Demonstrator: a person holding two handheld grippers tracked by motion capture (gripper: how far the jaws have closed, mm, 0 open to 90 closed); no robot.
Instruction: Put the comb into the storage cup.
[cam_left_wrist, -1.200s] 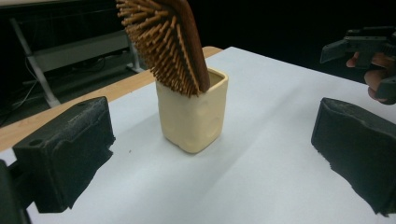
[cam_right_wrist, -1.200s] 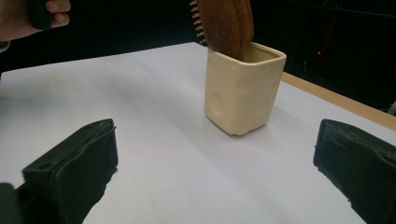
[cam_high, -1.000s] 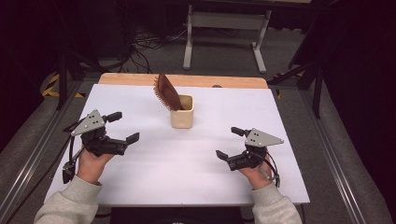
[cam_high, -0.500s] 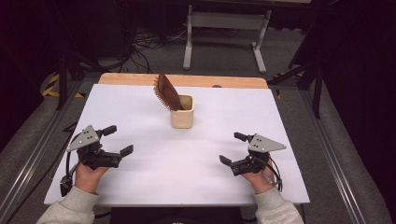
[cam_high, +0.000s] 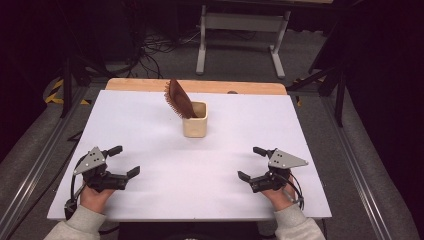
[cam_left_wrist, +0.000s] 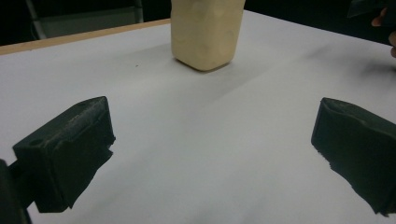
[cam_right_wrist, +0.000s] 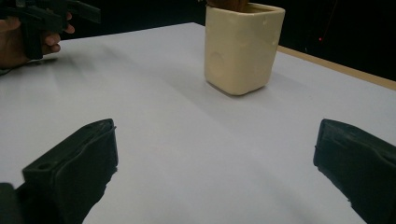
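Near the front left edge of the white table (cam_high: 150, 125), the left gripper (cam_high: 121, 162) rests low in the person's hand, its two black jaws spread wide with nothing between them; in the left gripper view only bare tabletop lies between its pads. Toward the middle of the table, well apart from both hands, stands the cream squarish ceramic cup (cam_high: 194, 120), upright, and out of its mouth a dark brown wooden brush with a toothed edge (cam_high: 178, 99) leans up and to the left. At the front right, the right gripper (cam_high: 252, 162) sits much the same way, jaws wide apart and holding nothing, aimed at the cup, which rises ahead of it in the right gripper view.

As I judge it, no grasp is under way: both hands are parked at the near edge and the brush sits in its cup. If the brush is to be handled next, one gripper would have to travel forward and rise to the exposed upper part, closing across its flat faces, while the other might steady the cup so it does not tip.
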